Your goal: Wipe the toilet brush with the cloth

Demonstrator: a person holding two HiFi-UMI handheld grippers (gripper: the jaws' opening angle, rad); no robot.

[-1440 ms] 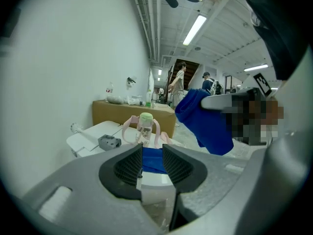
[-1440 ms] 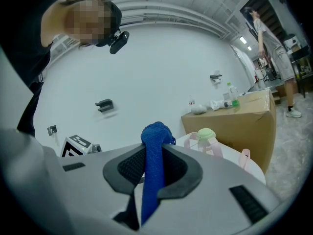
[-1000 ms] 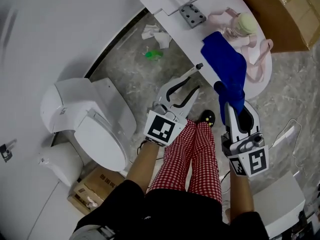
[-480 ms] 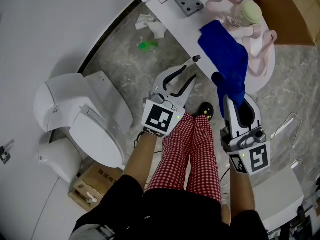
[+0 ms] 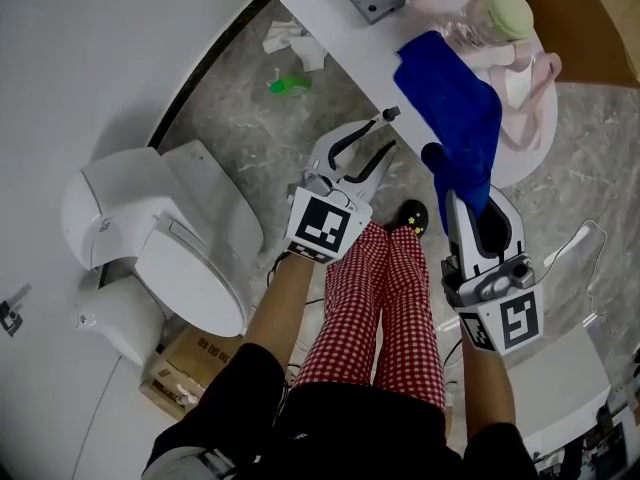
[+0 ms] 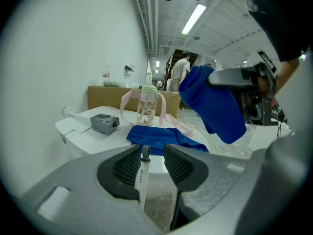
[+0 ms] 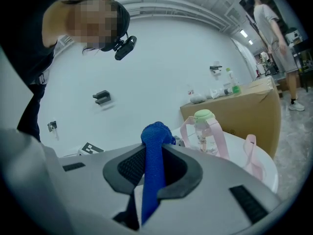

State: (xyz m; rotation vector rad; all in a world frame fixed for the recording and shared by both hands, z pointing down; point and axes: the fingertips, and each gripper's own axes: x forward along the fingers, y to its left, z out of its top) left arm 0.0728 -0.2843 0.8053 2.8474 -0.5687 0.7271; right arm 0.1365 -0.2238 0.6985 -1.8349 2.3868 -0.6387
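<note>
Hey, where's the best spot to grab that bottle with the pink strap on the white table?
Take the bottle by its clear body, below the green lid, coming in level from the side: it stands upright, and the pink strap looks too slack to hold.

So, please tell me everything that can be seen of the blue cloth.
The blue cloth is soft-looking fabric with a fine knit texture. One bunched end is clamped between the jaws of the right gripper and pokes past them as a rounded wad. In the head view it runs from there onto the white table, lying spread next to the pink-strapped bottle. Whether that is one piece, I cannot tell.
</note>
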